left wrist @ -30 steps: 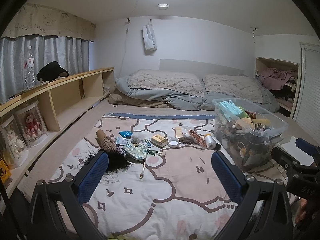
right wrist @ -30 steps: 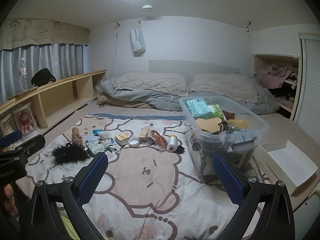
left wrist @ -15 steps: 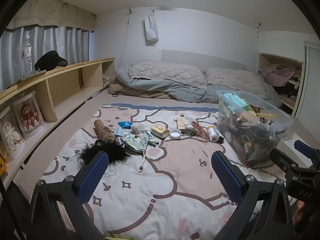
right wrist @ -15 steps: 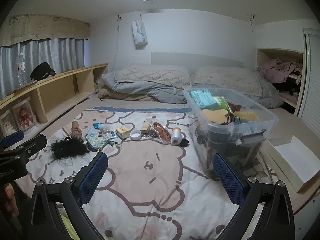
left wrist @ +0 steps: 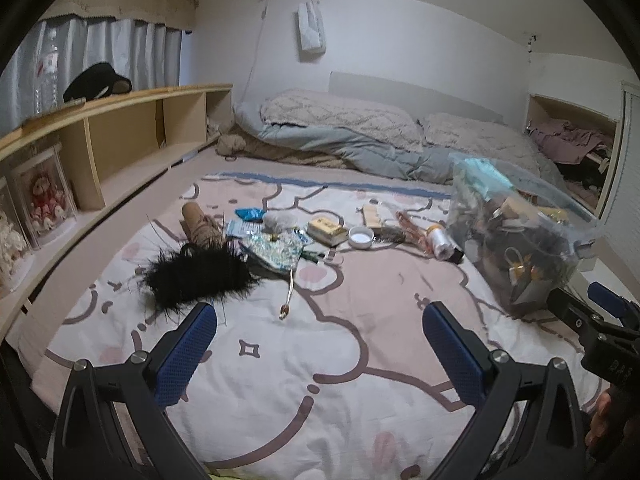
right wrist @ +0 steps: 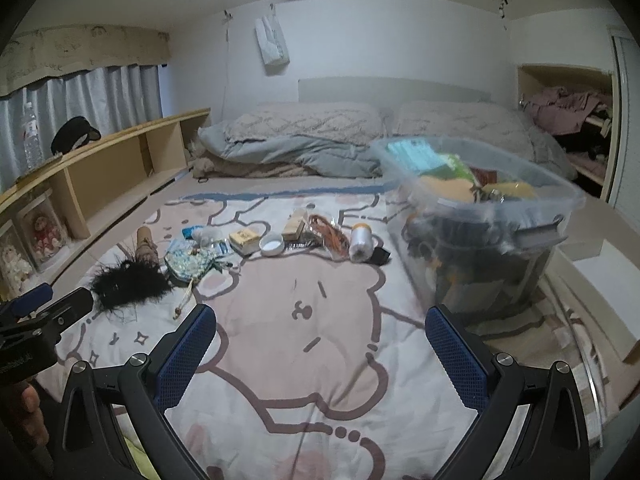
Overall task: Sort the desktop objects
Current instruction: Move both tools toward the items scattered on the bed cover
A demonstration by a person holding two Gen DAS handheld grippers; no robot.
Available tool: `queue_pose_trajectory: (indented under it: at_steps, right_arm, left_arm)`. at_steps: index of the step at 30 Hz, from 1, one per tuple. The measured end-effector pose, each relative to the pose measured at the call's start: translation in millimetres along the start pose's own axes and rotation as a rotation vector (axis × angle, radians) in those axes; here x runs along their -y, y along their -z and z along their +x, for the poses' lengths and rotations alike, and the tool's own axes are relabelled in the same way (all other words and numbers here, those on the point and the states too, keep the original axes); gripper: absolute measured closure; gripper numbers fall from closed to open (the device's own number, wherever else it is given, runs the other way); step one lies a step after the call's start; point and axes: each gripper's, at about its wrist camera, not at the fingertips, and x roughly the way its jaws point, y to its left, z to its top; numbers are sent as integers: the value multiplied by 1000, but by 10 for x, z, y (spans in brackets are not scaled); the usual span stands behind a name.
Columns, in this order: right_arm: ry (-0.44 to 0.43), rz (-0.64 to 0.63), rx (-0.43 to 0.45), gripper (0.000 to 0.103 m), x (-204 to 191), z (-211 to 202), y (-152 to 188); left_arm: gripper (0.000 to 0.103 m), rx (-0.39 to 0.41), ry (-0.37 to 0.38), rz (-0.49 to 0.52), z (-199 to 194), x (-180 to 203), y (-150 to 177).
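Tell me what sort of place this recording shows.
A bedroom, most likely: pillows and a folded quilt lie on a bed, curtains hang behind a shelf, and clutter covers a cartoon blanket.

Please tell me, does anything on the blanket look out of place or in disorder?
Yes. Small things lie loose across the blanket in an untidy row: a black feathery piece, a sequined pouch, a white thread spool. The clear bin beside them is heaped to its rim. Nothing looks spilled or broken.

No legible text, only blurred lettering on the claw bodies.
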Motion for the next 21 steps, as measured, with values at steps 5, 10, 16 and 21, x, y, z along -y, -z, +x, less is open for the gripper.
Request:
queue_pose_trajectory:
  at_steps: [5, 10, 16, 21]
  right_arm:
    - [-4, 6, -56, 0, -4, 216, 115]
    - [-3, -9, -99, 0, 5, 370, 200]
    - [-22, 11, -172, 0, 68, 577, 308]
    - [-69, 49, -230, 0, 102, 733, 415]
  left_arm:
    - [3, -39, 18, -25, 230, -59, 89]
    - [12, -100, 32, -37, 504, -87, 72]
    - [31, -149, 33, -20, 926, -118, 22]
    - [46, -214, 11, 3, 1399, -163, 33]
